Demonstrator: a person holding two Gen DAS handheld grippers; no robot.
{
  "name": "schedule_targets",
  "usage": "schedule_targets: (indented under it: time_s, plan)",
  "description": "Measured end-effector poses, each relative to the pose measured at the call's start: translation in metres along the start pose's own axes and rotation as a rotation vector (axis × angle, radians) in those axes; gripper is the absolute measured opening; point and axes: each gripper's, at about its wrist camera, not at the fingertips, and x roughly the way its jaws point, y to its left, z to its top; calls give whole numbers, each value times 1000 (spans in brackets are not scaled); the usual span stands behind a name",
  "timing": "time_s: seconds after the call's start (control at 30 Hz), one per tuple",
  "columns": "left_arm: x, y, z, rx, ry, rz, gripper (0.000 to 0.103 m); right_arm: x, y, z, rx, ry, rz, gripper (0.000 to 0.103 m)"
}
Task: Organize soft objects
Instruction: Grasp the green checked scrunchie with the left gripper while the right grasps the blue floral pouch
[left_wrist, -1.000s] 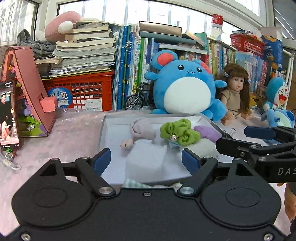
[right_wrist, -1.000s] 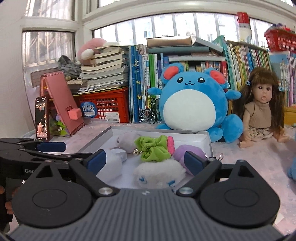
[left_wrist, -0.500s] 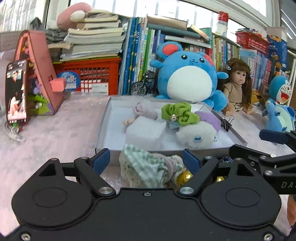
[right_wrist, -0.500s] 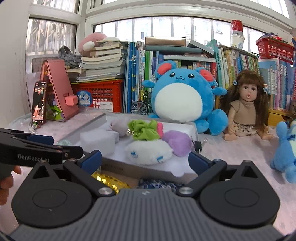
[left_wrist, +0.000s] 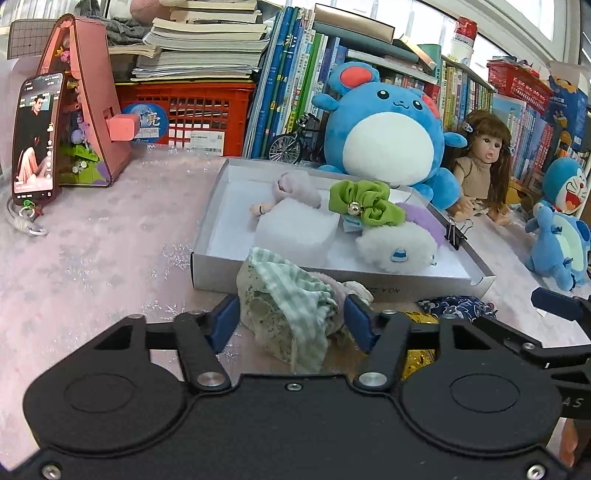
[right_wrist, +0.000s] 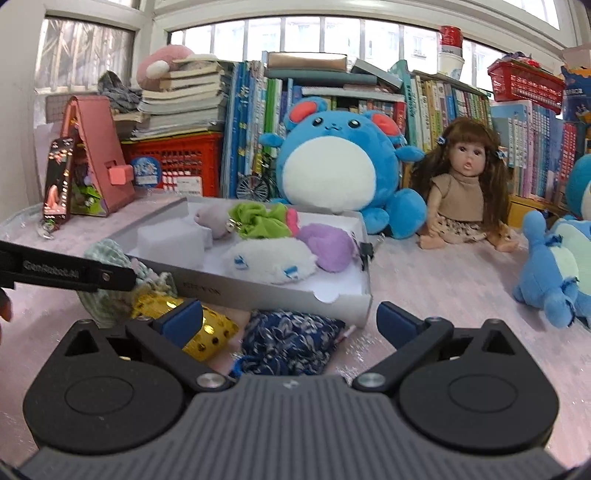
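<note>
White tray (left_wrist: 258, 282) already holds 5 soft items. Left gripper (left_wrist: 291, 319) closing around checked cloth bundle (left_wrist: 288, 310); right gripper (right_wrist: 290, 319) spread wide over navy pouch (right_wrist: 291, 341); gold pouch (right_wrist: 207, 332) also outside tray.

Gold pouch (left_wrist: 419, 354) mostly hidden, perhaps behind left tool (left_wrist: 291, 317).

a shallow box (left_wrist: 207, 236) sits mid-surface (left_wrist: 92, 258). in it lie a foam block (left_wrist: 295, 230), a scrunchie (left_wrist: 364, 201) behind that, and a fluffy toy (left_wrist: 397, 245) to the right. a cloth bundle (left_wrist: 284, 306) rests just before the box's front wall, with a sequinned pouch (right_wrist: 207, 332) and a patterned pouch (right_wrist: 291, 343) to its right. behind the box sits a round plush (left_wrist: 384, 125), a doll (left_wrist: 480, 162) on its right, with books (left_wrist: 295, 74) behind them. a phone (left_wrist: 35, 136) stands far left.
</note>
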Motion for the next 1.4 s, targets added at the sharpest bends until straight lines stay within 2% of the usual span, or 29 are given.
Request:
schedule_targets:
  time_s: [0.03, 0.1, 0.13, 0.23, 0.27, 0.37, 0.57, 0.77, 0.87, 0.93, 0.97, 1.0, 1.17, 1.4]
  plan:
    - [-1, 0, -1, 2, -2, -4, 47, 1, 0, -1, 1, 7, -12, 103]
    - [-4, -1, -2, 10, -10, -13, 28, 3, -2, -3, 2, 19, -26, 103]
    - [-6, -2, -2, 22, -12, -12, 23, 3, -2, -4, 3, 24, -30, 103]
    - [-11, 0, -5, 46, -8, -20, 19, 5, -2, -7, 4, 36, -37, 103]
    - [-12, 0, -6, 52, -3, -25, 13, 6, -2, -7, 2, 38, -38, 103]
    - [-16, 4, -8, 65, 6, -26, 12, 7, -1, -10, -8, 46, -38, 103]
    - [-22, 9, -11, 111, -18, 23, 12, 10, 1, -14, -16, 63, -35, 103]
    - [-26, 14, -13, 126, -29, 69, 20, 11, 1, -15, -9, 73, -48, 103]
    - [-28, 16, -14, 133, -36, 76, 20, 12, 0, -15, -3, 79, -53, 103]
    - [-28, 15, -15, 137, -43, 87, 31, 13, 0, -15, -6, 85, -53, 102]
    - [-28, 14, -15, 138, -49, 94, 43, 13, 0, -15, -11, 88, -54, 100]
    - [-28, 13, -15, 138, -57, 101, 48, 13, 1, -15, -15, 91, -61, 99]
    - [-26, 6, -16, 154, -74, 99, 56, 11, 1, -14, -16, 101, -77, 92]
    - [-11, -8, -19, 206, -47, 113, 58, 11, 2, -13, -27, 108, -66, 90]
